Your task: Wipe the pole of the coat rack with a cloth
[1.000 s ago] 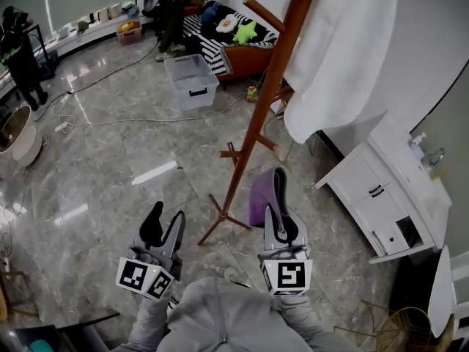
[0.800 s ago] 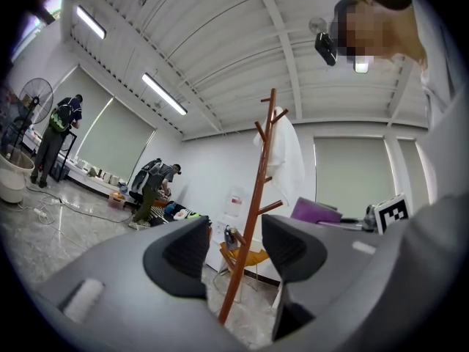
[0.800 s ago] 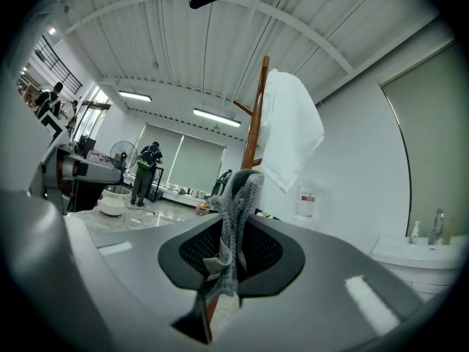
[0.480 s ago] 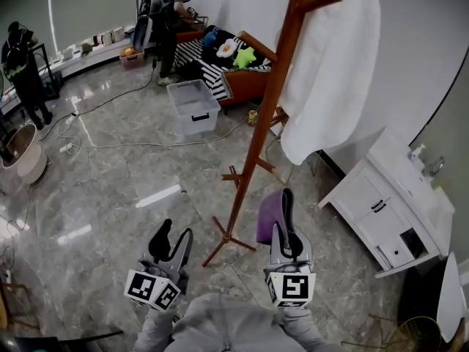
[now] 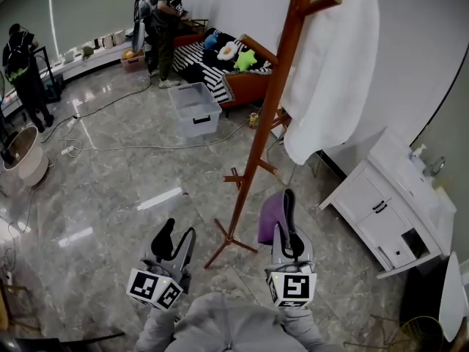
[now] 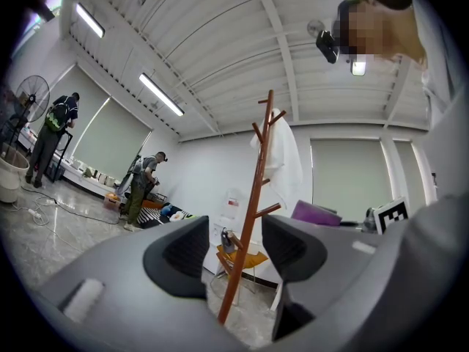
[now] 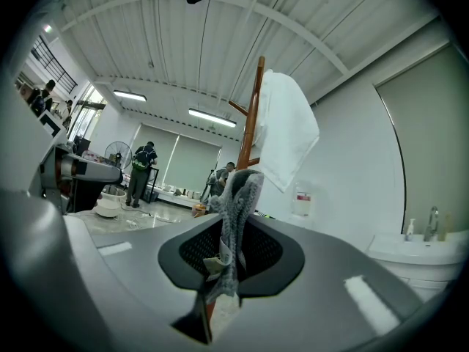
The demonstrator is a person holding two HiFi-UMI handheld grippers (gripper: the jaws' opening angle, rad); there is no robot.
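right gripper (image 5: 283, 215), low and right of centre in the head view, has its jaws closed tight on a purple cloth (image 5: 268, 213), which stands up in a fold between them. left gripper (image 5: 176, 239), low and left of centre, has its jaws parted and holds nothing. the coat rack pole (image 5: 268, 112) slants from the top centre down to its feet just above the two grippers, apart from both and from the cloth. a white towel (image 5: 333, 64) hangs from the rack at upper right. a clear plastic bin (image 5: 194, 107) sits left of the pole.
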